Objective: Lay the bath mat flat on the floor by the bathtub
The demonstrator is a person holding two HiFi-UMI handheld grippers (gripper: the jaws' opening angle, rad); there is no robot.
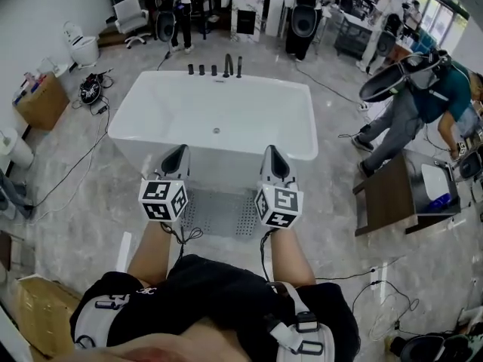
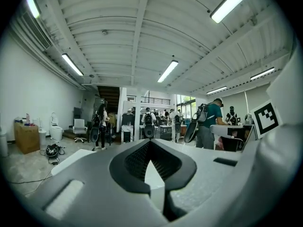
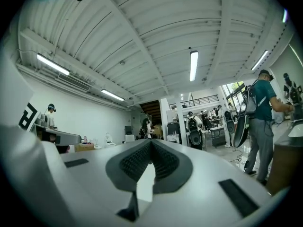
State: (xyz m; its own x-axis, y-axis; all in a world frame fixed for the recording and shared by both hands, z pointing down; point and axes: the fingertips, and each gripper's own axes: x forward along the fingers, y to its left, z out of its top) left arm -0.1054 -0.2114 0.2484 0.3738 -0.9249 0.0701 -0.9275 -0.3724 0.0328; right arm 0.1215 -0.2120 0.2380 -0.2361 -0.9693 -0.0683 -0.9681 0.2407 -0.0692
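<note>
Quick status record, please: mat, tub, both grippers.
mat: grey, perforated, on the floor against the tub's near side, looks flat
tub: white, empty, taps at the far rim
left gripper: shut, empty, clear of the mat
right gripper: shut, empty, clear of the mat
bystander: bent over, right of the tub

Pretty sure it's a big workshop hall: freestanding bathtub (image 1: pixel 219 119) at 12 o'clock, toilet (image 1: pixel 81 47) at 10, cables (image 1: pixel 326 87) across the floor (image 1: pixel 90 210).
</note>
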